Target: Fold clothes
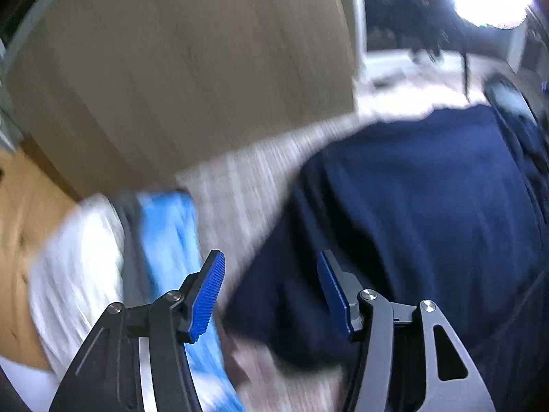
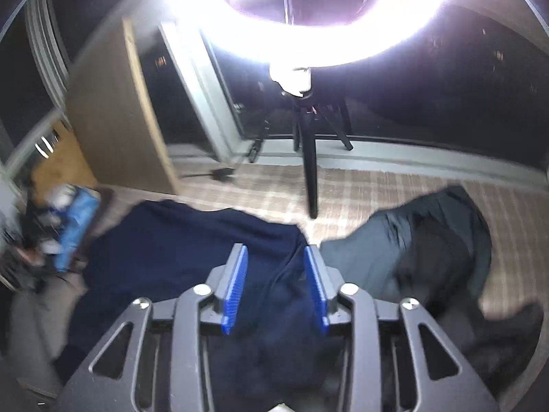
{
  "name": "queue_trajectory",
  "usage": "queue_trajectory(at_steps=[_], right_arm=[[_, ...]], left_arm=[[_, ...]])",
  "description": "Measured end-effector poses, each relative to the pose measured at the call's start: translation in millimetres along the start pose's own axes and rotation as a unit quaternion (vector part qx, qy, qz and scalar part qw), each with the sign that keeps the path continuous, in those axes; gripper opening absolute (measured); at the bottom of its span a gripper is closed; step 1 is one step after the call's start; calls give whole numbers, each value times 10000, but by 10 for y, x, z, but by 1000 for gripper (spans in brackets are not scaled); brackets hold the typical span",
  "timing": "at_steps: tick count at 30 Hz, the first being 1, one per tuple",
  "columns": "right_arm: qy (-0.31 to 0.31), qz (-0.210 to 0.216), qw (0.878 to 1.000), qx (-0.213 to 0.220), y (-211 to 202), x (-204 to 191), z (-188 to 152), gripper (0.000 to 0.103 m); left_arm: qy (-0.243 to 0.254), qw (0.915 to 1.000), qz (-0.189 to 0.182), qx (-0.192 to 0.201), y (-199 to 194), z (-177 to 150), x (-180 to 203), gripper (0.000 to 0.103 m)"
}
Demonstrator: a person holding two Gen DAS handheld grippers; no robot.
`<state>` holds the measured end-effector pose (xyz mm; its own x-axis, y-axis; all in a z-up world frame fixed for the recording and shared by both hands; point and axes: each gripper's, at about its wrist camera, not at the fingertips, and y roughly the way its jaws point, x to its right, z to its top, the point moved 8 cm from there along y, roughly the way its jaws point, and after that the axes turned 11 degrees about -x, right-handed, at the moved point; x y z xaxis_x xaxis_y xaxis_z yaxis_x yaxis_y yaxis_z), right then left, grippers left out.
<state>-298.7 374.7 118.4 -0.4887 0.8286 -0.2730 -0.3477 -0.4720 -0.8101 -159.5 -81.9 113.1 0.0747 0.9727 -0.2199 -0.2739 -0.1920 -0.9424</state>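
Nearest to us, in the left wrist view, we see the left gripper [image 1: 271,267] with its jaws standing well apart and nothing between the blue pads [image 1: 207,297]; under the gap lies only the checked beige surface [image 1: 240,185]. In the right wrist view the right gripper [image 2: 275,267] has its jaws parted to a moderate width, and we see no cloth pinched between them; they stand above the dark cloth. Just beyond both grippers lies the navy garment [image 1: 429,189], spread rather flat on the checked surface, and it fills the middle of the right view too [image 2: 178,240]. On the left side of it, apart from it, we see a small stack of folded things with a bright blue cloth [image 1: 171,233] and a white one [image 1: 75,267] beside it. On the right of the navy garment, touching or almost touching it, lies a crumpled grey garment [image 2: 394,250]. Further back stand a wooden panel [image 1: 188,75], a black tripod [image 2: 308,158] and, above it, a very bright ring light [image 2: 308,37] before a dark window [image 2: 446,103]. Both pictures are blurred.
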Motion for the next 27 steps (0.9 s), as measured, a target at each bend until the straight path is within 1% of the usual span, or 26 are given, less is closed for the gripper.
queue_trajectory(at_steps=[2,3,6,7,8,9,10,11,13,14,15,16,18,19,21,23,25,27], right_arm=[[97,198,9997,39,-247,-55,-223,37],[130,248,9996,64,-389,-73,-360,37],[219,146,9995,174,-758,-76,-716,37],[301,104,9993,188,-852,-69,-839,39],[415,48,9989,189,-940,-58,-971,39],[523,-7,9985,186,-1007,-39,-1096,39],[616,-53,9979,183,-1051,-13,-1200,39],[701,-92,9973,183,-1090,8,-1291,39],[872,-175,9959,182,-1158,42,-1468,39],[948,-194,9952,171,-1178,56,-1553,39],[1029,-172,9945,139,-1186,62,-1642,39],[1122,-130,9935,97,-1197,61,-1740,39],[1278,-49,9918,3,-1207,15,-1945,39],[1300,-32,9915,-28,-1215,-22,-2050,39],[1281,-79,9916,-139,-1229,-138,-2333,39],[1192,-307,9919,-330,-1230,-260,-2658,39],[1193,-410,9905,-545,-1200,-376,-3018,39],[1291,-462,9877,-747,-1132,-484,-3401,39]], left_arm=[[107,9994,-65,-309,175,-294,133,54],[110,9990,-113,-418,292,-376,169,54],[161,9981,-207,-556,482,-510,318,54],[191,9983,-205,-508,509,-526,340,53],[182,9982,-295,-486,538,-542,356,39],[157,9977,-380,-544,562,-571,350,5],[120,9974,-385,-590,577,-595,329,4],[31,9983,-1,-577,546,-599,228,0],[-157,9954,782,-531,455,-607,20,0],[-306,9908,1255,-406,327,-598,-124,0],[-447,9851,1634,-287,192,-594,-252,0],[-535,9867,1517,-215,62,-611,-295,0],[-404,9962,770,-79,-188,-711,-176,17],[-252,9982,536,12,-336,-812,-91,22],[112,9993,329,139,-625,-1122,69,40],[486,9986,48,201,-880,-1601,220,43],[635,9977,-210,57,-965,-1987,298,44],[679,9963,-489,-184,-995,-2522,390,45]])
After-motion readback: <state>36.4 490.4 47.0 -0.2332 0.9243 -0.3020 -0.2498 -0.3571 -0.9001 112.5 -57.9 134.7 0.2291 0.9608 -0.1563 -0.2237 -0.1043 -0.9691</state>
